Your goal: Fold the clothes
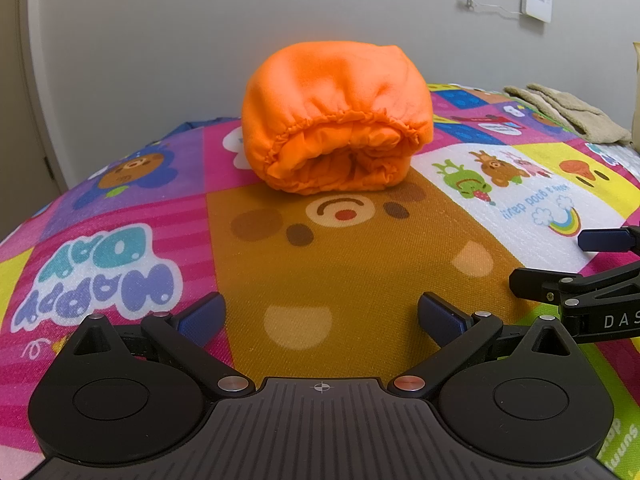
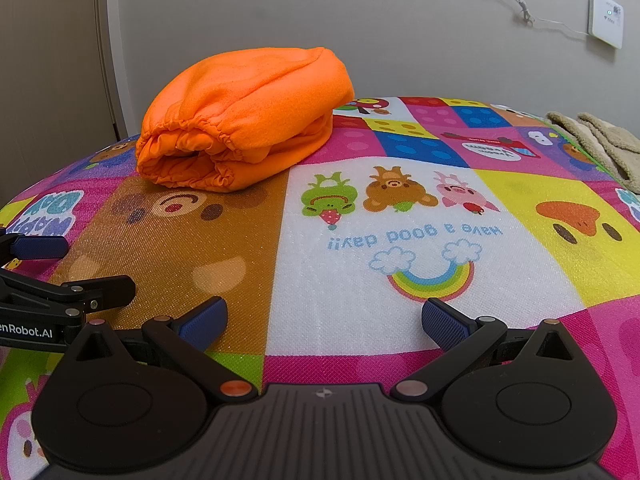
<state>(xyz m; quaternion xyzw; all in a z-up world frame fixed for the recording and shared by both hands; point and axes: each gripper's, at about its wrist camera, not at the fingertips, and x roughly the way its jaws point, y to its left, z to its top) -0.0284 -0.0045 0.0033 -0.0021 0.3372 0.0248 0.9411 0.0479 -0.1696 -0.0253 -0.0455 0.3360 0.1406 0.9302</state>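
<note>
Fingers of the left gripper (image 1: pixel 320 316) and right gripper (image 2: pixel 324 320) are standing wide apart, gripping nothing, while the orange garment (image 1: pixel 336 120) is sitting bundled ahead of them, left of the right gripper's, so any tidying should be pinching its gathered elastic edge.

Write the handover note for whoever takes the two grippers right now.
Left gripper: jaws open, empty, low over the play mat.
Right gripper: jaws open, empty, beside the left one.
Orange garment: folded into a compact bundle, elastic hem facing the cameras, lying on the mat ahead of the left gripper, touched by neither.
Done: the orange piece looks folded.
Left: possibly the beige cloth at the mat's far right edge.
</note>
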